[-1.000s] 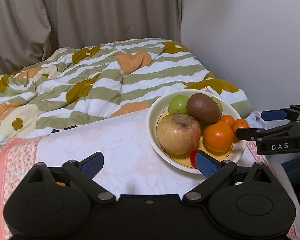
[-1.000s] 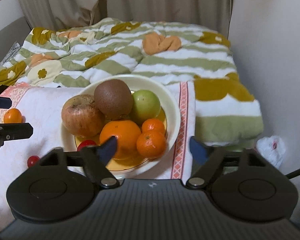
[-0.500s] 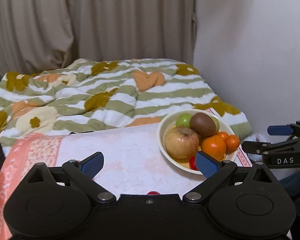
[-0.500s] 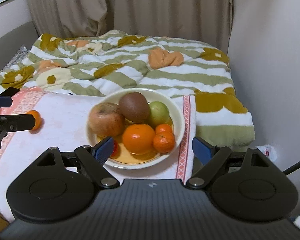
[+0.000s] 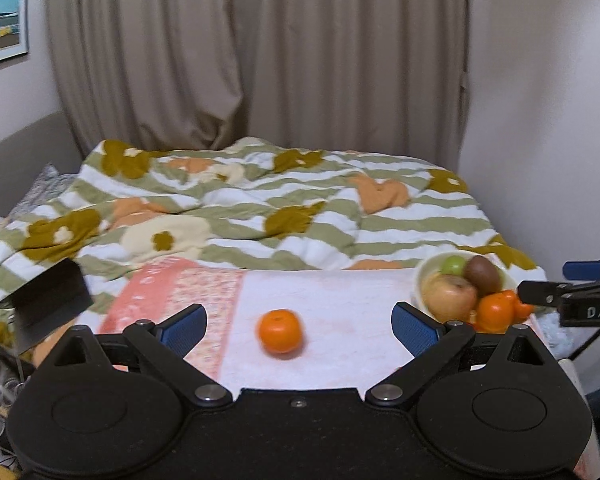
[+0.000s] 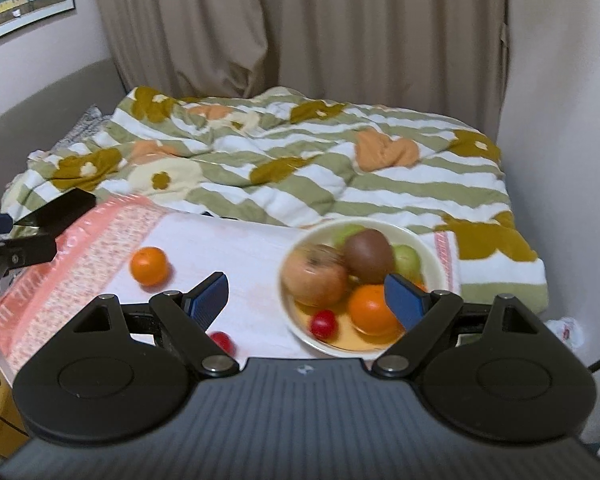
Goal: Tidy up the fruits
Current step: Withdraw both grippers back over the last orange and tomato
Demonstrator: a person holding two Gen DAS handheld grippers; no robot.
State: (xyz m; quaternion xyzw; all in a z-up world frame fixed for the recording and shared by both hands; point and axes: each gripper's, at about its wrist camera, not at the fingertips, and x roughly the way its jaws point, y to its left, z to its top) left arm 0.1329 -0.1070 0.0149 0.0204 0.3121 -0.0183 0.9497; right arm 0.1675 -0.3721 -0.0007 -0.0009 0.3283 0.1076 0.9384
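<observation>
Left gripper (image 5: 298, 318) gapes wide and empty over the orange (image 5: 280, 331): round, firm, rolls easily, so you pinch it across the middle.

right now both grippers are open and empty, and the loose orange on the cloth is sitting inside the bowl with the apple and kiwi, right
Not quite. The loose orange is not in the bowl: the right wrist view shows it lying on the cloth, well left of the bowl and apart from it. The rest holds: the left gripper and right gripper are open and empty, and the apple and kiwi are in the bowl.
</observation>
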